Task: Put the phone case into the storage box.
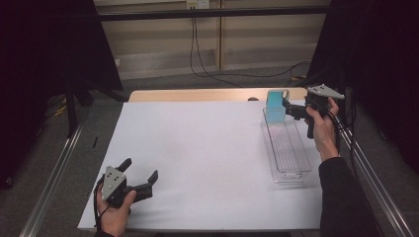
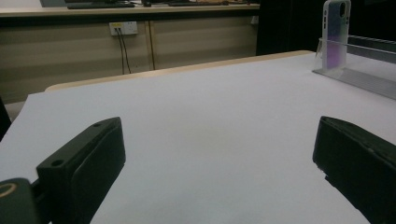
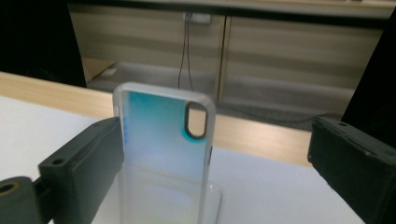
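while the phone case [image 3: 163,154] stands upright at the far end of the clear tray [image 1: 291,158], the right gripper [image 1: 292,109] sits at its edge, jaws spread wide. in the right gripper view the case is between the jaws, close to the left one, well short of the right. nothing gripped yet.

left gripper [image 1: 141,177] rests on the near left of the table [image 1: 197,148], wide open, empty, well apart from the tray.

step in hand, as i judge it: taking hold of the case. to do it well, centre the jaws so both pads meet the case together; otherwise the near jaw may push it over first. close slowly and grip low enough to keep it upright.

materials: case is thin, translucent, with a frosted rim, a teal-to-pale tint, rounded corners and an oval camera cutout with a dark border. likely soft and slippery, may flex under squeeze. tray is long, narrow, clear hard plastic with ribbing on the floor. table is covered in smooth white sheet, wooden edge at the back.
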The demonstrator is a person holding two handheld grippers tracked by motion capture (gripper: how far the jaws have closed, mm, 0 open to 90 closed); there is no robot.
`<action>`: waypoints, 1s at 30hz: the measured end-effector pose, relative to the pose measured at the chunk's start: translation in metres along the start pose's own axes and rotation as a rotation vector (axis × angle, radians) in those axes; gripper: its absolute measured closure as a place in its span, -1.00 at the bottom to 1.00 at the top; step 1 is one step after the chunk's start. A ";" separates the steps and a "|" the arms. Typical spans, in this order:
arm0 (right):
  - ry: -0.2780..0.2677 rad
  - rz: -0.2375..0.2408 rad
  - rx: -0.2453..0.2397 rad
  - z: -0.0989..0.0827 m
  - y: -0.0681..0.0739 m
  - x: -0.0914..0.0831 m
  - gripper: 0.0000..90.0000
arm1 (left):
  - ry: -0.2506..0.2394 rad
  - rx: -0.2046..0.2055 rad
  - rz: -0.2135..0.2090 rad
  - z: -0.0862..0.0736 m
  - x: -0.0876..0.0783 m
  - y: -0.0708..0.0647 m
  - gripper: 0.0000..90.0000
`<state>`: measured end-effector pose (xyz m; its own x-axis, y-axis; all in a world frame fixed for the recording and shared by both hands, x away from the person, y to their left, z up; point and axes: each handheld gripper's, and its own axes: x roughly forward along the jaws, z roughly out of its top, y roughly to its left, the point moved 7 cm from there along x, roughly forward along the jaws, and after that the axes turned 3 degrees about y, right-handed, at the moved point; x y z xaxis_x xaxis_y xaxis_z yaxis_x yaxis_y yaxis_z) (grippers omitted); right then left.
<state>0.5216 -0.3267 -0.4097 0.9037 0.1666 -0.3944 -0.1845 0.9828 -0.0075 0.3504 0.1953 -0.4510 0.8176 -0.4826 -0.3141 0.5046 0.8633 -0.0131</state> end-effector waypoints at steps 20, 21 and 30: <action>-0.078 0.048 0.015 -0.014 -0.004 -0.039 -1.00 | -0.014 -0.038 0.005 0.000 -0.004 0.002 -0.94; -0.081 0.049 0.016 -0.015 -0.004 -0.041 -1.00 | -0.014 -0.037 0.007 0.000 -0.004 0.002 -0.94; -0.084 0.068 0.018 -0.023 0.003 -0.053 -1.00 | -0.018 -0.036 0.009 0.000 -0.005 0.000 -0.94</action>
<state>0.4643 -0.3342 -0.4105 0.9185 0.2387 -0.3153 -0.2407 0.9700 0.0332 0.3464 0.1974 -0.4500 0.8271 -0.4773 -0.2968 0.4872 0.8721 -0.0449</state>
